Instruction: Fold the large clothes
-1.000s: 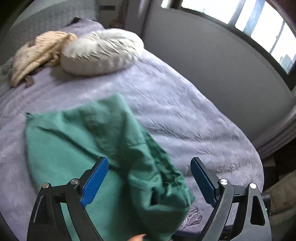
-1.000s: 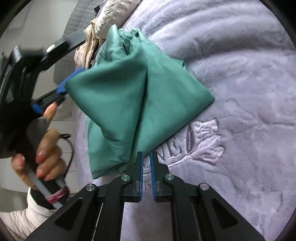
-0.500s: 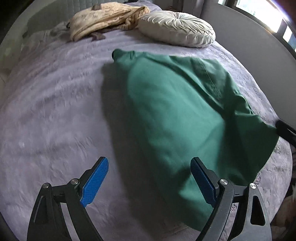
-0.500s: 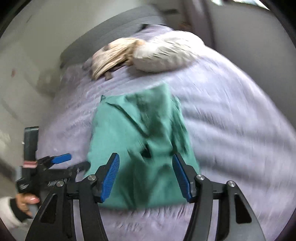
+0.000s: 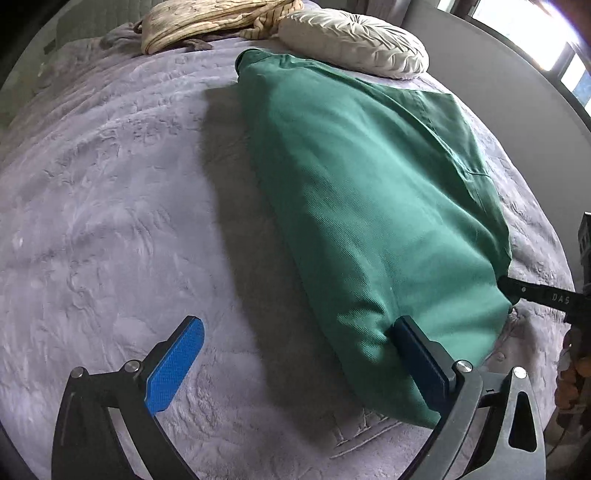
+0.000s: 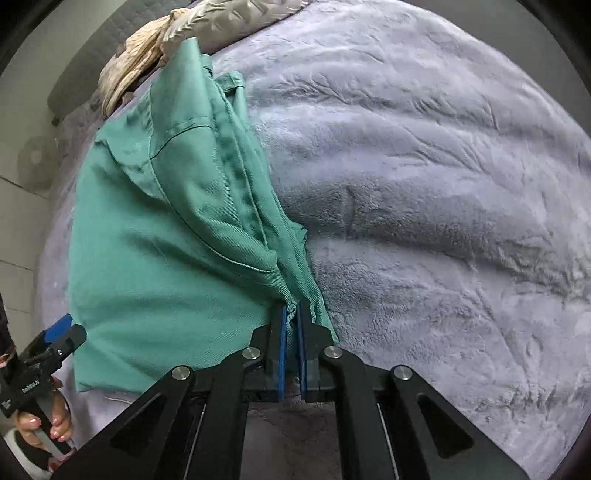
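Green garment (image 5: pixel 369 206) lies folded lengthwise on a lavender plush blanket (image 5: pixel 110 221) covering the bed, running from near the pillow (image 5: pixel 354 44) down to the near edge. Seams and a pocket flap show along its right side in the right wrist view (image 6: pixel 166 229).

Right gripper (image 6: pixel 291 332): jaws clamped together on the garment's near right corner, cloth pinched between the blue pads. Left gripper (image 5: pixel 295 365): jaws spread wide and opening, nothing between them; its right finger (image 5: pixel 417 358) touches the garment's near left edge, left finger (image 5: pixel 173 365) over bare blanket.

Blanket is rumpled, embossed, with lettering stitched near the near edge. Wide bare stretch of blanket left of the garment in the left wrist view, and another wide bare stretch on its other side in the right wrist view.

Round cream pillow just beyond the garment's far end, close or touching, can't tell. Beige knit cloth (image 5: pixel 207 18) heaped beside the pillow at the head of the bed. Grey padded headboard (image 6: pixel 85 66) behind. Grey wall and bright window (image 5: pixel 554 48) on the right of the left wrist view. A hand (image 6: pixel 48 424) holds the left gripper's handle at the bed's near edge.
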`<move>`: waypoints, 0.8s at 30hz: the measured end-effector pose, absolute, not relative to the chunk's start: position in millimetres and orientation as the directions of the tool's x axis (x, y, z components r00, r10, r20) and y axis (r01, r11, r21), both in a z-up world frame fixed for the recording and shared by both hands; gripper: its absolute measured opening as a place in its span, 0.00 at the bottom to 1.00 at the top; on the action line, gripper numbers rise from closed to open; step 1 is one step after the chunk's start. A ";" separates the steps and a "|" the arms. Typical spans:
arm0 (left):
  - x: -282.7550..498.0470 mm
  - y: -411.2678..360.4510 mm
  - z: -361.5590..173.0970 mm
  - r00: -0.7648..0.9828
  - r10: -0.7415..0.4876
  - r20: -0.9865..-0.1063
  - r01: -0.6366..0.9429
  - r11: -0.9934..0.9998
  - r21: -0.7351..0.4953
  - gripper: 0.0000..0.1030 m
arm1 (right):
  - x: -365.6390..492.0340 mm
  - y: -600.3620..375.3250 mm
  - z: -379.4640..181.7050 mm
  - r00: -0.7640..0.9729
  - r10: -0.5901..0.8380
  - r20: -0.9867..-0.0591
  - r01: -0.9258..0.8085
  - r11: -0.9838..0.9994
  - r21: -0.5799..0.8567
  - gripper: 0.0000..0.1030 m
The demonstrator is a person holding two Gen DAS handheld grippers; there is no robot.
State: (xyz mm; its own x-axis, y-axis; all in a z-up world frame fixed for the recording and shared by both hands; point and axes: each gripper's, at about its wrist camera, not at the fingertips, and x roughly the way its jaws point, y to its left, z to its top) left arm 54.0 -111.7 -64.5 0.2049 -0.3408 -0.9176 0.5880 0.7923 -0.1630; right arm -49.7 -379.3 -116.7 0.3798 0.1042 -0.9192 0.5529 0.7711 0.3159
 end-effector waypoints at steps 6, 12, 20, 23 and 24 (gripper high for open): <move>50.0 -107.4 -63.6 0.210 -0.327 -0.921 0.590 0.794 -0.147 1.00 | -69.9 -386.0 -108.4 0.388 0.160 -0.908 0.569 0.733 0.372 0.04; 49.2 -100.0 -51.1 0.197 -0.315 -0.928 0.571 0.807 -0.153 0.99 | -83.0 -394.5 -103.8 0.369 0.176 -0.912 0.561 0.741 0.370 0.05; 66.6 -75.7 -32.9 0.185 -0.323 -0.928 0.479 0.854 -0.202 0.99 | -110.6 -418.8 -86.9 0.352 0.134 -0.926 0.629 0.699 0.341 0.11; 80.7 -74.5 -31.7 0.185 -0.328 -0.927 0.426 0.876 -0.225 0.99 | -109.6 -428.2 -72.3 0.408 0.146 -0.901 0.614 0.686 0.389 0.11; 85.7 -76.3 -32.2 0.182 -0.334 -0.925 0.408 0.882 -0.238 0.99 | -105.0 -430.6 -68.6 0.422 0.160 -0.892 0.602 0.686 0.408 0.12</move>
